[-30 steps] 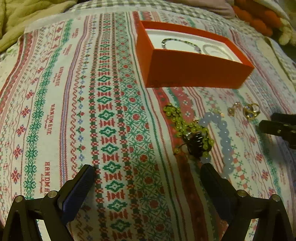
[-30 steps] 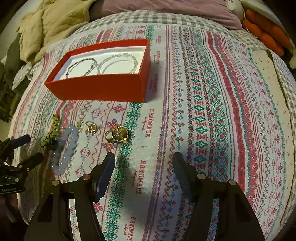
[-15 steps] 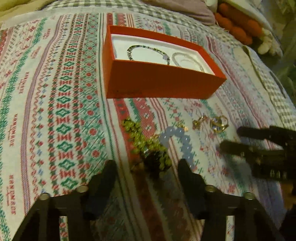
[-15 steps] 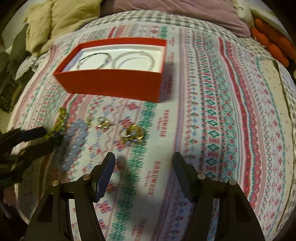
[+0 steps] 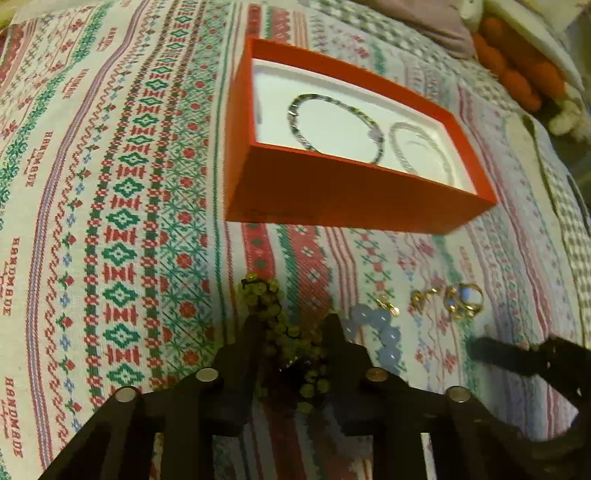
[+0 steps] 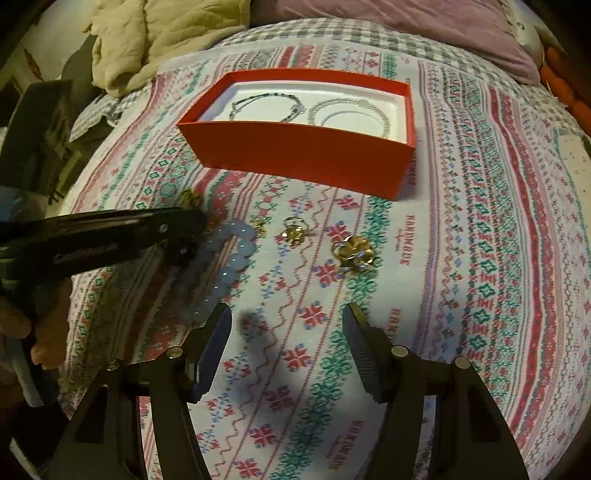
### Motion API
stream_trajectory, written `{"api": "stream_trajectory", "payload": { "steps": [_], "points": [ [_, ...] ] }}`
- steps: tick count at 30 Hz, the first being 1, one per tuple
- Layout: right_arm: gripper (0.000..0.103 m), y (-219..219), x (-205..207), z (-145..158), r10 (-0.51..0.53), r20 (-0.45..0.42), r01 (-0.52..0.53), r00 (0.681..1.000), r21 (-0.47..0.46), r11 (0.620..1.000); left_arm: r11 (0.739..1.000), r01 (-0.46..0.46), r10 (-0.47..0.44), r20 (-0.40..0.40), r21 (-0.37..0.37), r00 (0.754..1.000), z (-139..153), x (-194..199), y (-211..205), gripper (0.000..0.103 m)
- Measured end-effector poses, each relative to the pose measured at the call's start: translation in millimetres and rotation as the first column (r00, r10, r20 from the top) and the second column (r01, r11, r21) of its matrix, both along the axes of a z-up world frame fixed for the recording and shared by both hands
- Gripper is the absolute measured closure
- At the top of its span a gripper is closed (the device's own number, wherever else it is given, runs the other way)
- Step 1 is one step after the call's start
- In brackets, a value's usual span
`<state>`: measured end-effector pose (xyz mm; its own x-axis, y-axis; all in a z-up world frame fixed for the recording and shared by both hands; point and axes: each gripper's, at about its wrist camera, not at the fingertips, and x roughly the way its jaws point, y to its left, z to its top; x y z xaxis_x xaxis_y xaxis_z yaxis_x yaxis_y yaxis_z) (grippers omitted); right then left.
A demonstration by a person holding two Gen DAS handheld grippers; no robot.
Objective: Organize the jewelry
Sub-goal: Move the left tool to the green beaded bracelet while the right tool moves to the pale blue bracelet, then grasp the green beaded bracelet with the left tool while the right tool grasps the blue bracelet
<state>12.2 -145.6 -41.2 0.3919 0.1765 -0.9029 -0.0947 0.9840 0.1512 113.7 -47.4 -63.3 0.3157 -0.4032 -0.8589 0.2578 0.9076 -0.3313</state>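
Note:
A green bead bracelet (image 5: 275, 317) lies bunched on the patterned cloth. My left gripper (image 5: 293, 328) is down over it, its jaws closing, with the beads filling the gap and touching both fingers. From the right wrist view the left gripper (image 6: 192, 225) comes in from the left, and a bit of the green bracelet (image 6: 192, 197) shows beyond it. A pale blue bead bracelet (image 5: 384, 332) (image 6: 232, 266) lies just right of it. Gold rings (image 5: 463, 301) (image 6: 352, 253) and small gold earrings (image 5: 421, 295) (image 6: 293, 229) sit further right. My right gripper (image 6: 288, 325) hovers open and empty, short of the rings.
A red box (image 5: 351, 206) (image 6: 295, 155) stands behind the jewelry, holding a dark bracelet (image 5: 332, 125) and a silver one (image 5: 421, 151). A cream blanket (image 6: 147, 37) and a purple pillow (image 6: 406, 22) lie at the far edge. A hand (image 6: 37, 332) shows at the left.
My left gripper has moved forward onto the green bracelet and its jaws have narrowed from wide open to close around the beads. The right gripper has shifted across the cloth, staying open.

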Motion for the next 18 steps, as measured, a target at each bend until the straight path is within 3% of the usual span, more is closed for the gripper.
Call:
{"api": "stream_trajectory", "payload": {
  "steps": [2,3,8,15,18],
  "points": [
    [0.044,2.4,1.7,-1.3,0.004,-0.003,-0.004,1.0,0.012,1.0,1.0,-0.014,0.014,0.0,0.015,1.0,-1.7,3.4,0.1,0.094],
    [0.045,4.6,3.1,-2.4,0.006,-0.004,-0.006,1.0,0.014,1.0,1.0,-0.017,0.018,-0.001,0.017,1.0,-3.3,2.6,2.9,0.096],
    [0.048,10.4,6.8,-5.3,0.017,-0.012,-0.017,1.0,0.027,0.999,1.0,-0.019,0.019,-0.02,-0.01,1.0,-3.7,4.5,13.8,0.096],
    [0.062,15.7,11.9,-6.9,0.027,-0.023,-0.026,0.999,0.04,0.999,0.995,-0.057,0.054,-0.038,-0.086,0.998,2.3,-2.4,45.8,0.096],
    [0.063,21.5,15.0,-6.3,0.038,-0.015,-0.037,0.999,0.044,0.998,0.993,-0.069,0.066,-0.034,-0.095,0.997,6.3,-6.6,58.0,0.096]
  ]
}}
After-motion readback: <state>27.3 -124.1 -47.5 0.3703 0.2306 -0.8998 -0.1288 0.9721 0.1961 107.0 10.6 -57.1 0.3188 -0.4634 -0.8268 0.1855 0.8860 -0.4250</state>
